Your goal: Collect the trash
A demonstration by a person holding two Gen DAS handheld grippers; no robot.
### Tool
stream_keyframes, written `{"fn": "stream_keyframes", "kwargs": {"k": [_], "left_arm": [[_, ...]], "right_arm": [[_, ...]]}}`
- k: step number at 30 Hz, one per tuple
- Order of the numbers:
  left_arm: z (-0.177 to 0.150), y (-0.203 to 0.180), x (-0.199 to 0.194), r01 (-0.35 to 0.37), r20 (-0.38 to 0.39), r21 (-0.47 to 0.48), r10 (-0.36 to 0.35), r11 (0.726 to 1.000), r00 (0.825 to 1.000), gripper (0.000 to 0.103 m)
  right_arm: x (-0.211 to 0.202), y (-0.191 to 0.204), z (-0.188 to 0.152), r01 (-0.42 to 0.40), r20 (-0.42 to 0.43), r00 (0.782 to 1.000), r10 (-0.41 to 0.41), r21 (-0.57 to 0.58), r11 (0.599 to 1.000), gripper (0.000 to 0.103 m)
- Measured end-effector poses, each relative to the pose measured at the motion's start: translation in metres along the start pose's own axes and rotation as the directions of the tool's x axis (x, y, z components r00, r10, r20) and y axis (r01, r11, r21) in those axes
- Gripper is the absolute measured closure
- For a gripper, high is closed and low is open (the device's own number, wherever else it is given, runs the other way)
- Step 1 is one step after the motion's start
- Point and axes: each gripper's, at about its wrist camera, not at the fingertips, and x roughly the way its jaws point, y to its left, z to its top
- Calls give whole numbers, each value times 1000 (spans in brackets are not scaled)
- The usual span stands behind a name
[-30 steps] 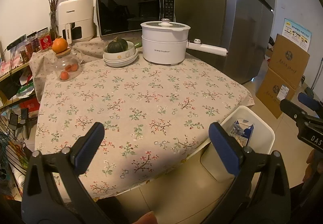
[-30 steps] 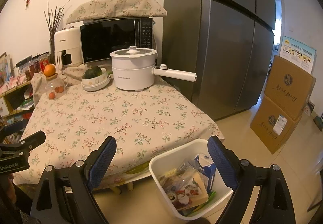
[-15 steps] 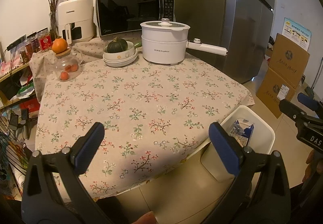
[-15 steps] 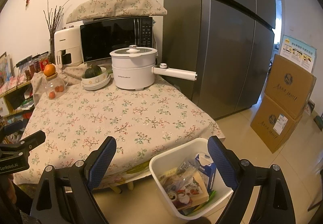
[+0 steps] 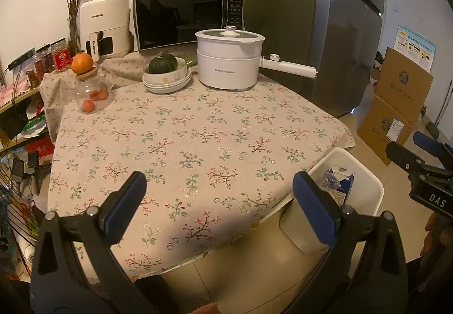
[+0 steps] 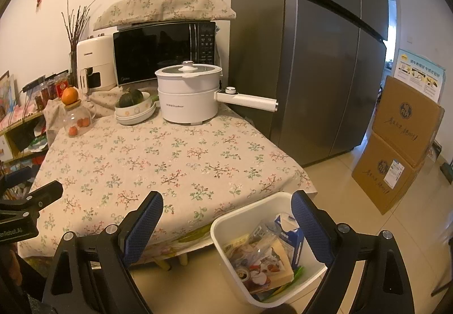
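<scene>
A white trash bin [image 6: 235,222] stands on the floor at the table's near right corner, holding a blue carton [image 6: 291,234], wrappers and a clear bag. In the left wrist view only the white trash bin's [image 5: 368,186] far rim and the carton [image 5: 339,183] show. My left gripper [image 5: 219,200] hovers open over the front of the flowered tablecloth [image 5: 184,129], nothing between its blue pads. My right gripper [image 6: 226,220] is open above the bin's left rim, empty. Each gripper also appears at the edge of the other's view.
At the table's back stand a white electric pot [image 6: 188,95] with a long handle, stacked bowls with a green squash [image 6: 131,98], a glass jar topped by an orange [image 6: 70,95], a microwave and a white appliance. A steel fridge [image 6: 311,59] and cardboard boxes [image 6: 396,149] stand at right.
</scene>
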Motion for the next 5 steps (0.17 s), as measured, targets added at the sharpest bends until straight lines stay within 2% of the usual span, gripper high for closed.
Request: {"fn": "stream_keyframes", "kwargs": {"k": [5], "left_arm": [[1, 1, 1, 10, -2, 3, -10, 1000, 1000, 0]], "right_arm": [[2, 0, 1, -1, -2, 1000, 1, -3, 1000, 10]]}}
